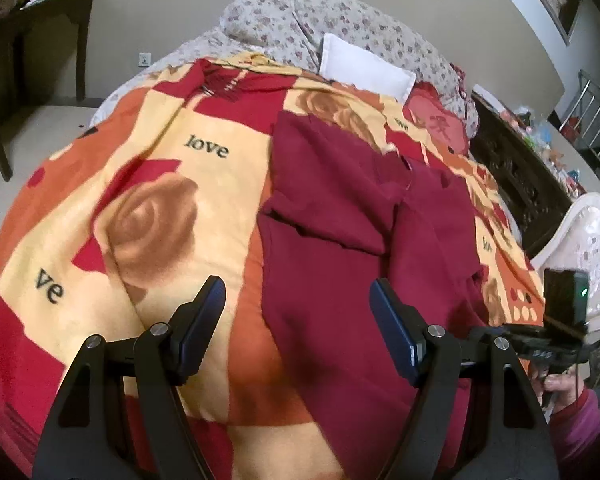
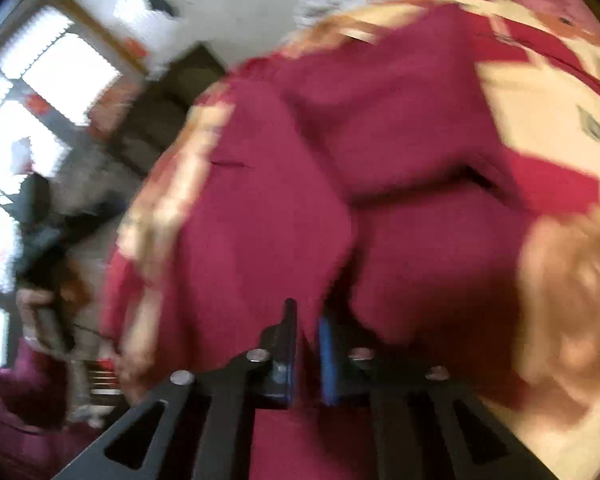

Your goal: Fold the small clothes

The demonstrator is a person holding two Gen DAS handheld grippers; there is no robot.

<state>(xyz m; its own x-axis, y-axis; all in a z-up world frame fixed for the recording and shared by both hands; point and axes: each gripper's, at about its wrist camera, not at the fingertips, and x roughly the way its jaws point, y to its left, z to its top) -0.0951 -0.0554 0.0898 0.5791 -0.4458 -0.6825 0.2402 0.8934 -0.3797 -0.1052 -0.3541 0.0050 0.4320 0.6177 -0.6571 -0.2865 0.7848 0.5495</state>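
Observation:
A dark red garment [image 1: 340, 208] lies partly folded on a bed quilt [image 1: 148, 200] printed with roses and the word "love". My left gripper [image 1: 298, 286] hovers over the garment's near left edge, its jaws wide apart and empty. In the blurred right wrist view the same garment [image 2: 380, 128] fills the middle. My right gripper [image 2: 305, 332] has its blue pads almost together, with a strip of the red cloth pinched between them. A hand holding the right tool [image 1: 560, 320] shows at the right edge of the left wrist view.
Floral pillows [image 1: 300, 16] and a white pillow [image 1: 364, 68] lie at the head of the bed. A dark table [image 1: 28, 40] stands at the left. Carved dark furniture [image 1: 516, 168] and a white padded chair [image 1: 580, 240] line the right side. Windows [image 2: 40, 80] glare at left.

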